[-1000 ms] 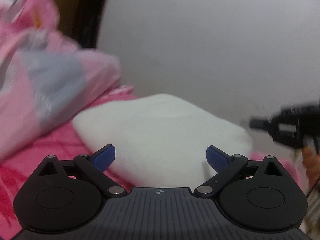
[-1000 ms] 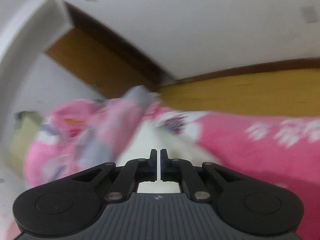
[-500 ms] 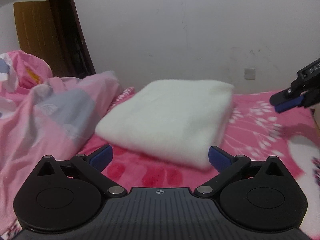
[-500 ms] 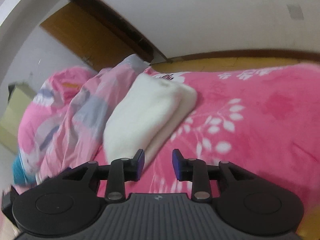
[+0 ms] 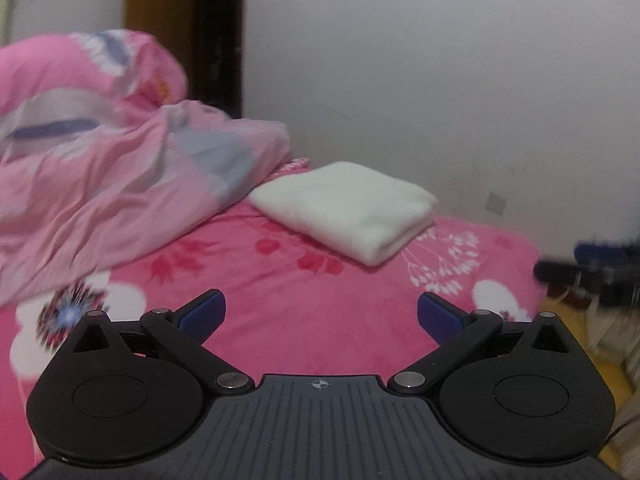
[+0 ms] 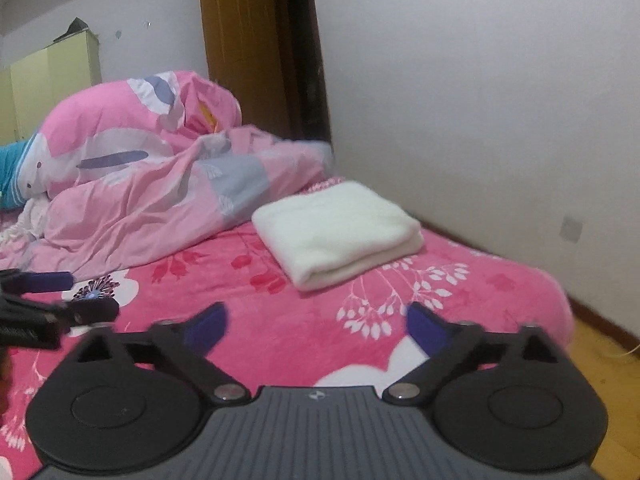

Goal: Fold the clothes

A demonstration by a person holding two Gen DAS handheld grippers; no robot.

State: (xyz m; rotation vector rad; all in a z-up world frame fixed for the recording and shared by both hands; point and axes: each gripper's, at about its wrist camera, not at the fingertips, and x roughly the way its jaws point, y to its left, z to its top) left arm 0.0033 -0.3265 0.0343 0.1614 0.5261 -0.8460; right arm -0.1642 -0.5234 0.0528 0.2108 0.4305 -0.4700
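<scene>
On the bed's pink floral blanket (image 6: 280, 332), near the wall, lies a cream-white fleecy garment (image 6: 336, 232), folded into a thick, neat rectangle with its rounded fold edge facing the cameras. Just beside it sits a rumpled pink duvet (image 6: 160, 196). Left tongs (image 5: 320, 316) stand wide open, empty; right tongs (image 6: 316, 328) are opening wide, nothing between them.

A crumpled pink duvet (image 6: 168, 200) is heaped along the bed's (image 6: 280, 336) far left side. Behind stand a brown wooden door (image 6: 244, 48), a white wall (image 6: 480, 80) and a pale yellow wardrobe (image 6: 52, 80).
</scene>
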